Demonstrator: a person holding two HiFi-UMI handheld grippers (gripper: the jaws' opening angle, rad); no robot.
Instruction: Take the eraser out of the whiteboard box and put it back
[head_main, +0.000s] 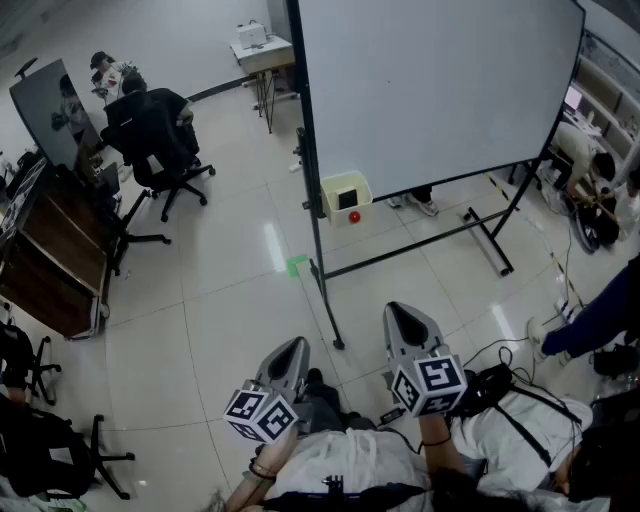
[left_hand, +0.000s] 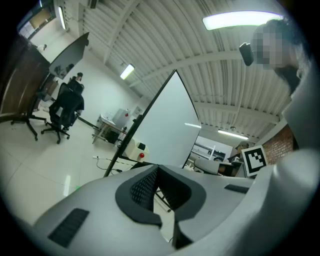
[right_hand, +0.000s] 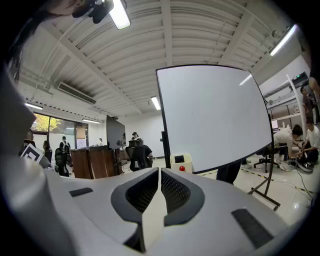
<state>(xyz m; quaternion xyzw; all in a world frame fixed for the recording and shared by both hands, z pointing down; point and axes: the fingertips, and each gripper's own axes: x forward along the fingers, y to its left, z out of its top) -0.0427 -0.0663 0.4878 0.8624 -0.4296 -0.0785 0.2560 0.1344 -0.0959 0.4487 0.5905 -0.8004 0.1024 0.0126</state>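
While I stand well apart from the whiteboard (head_main: 430, 90), the stock reads as follows.

- **Left gripper (head_main: 296, 345):** jaws closed together, nothing between them.
- **Right gripper (head_main: 396, 312):** jaws likewise closed, empty.
- **Both grippers:** pointed roughly level toward the board, held over the tiled floor (head_main: 220, 300).
- **Whiteboard box (head_main: 346, 196):** cream, with a dark window and a red button on its front. It sits at the board's lower left corner, just beside the stand's black post.
- **Eraser:** not seen in any view. It is presumably inside the box, though I cannot confirm that.
- **Task status, as I judge it:** nothing done yet.
- **Outstanding:** approach the box, draw the eraser out, then return it to the box.
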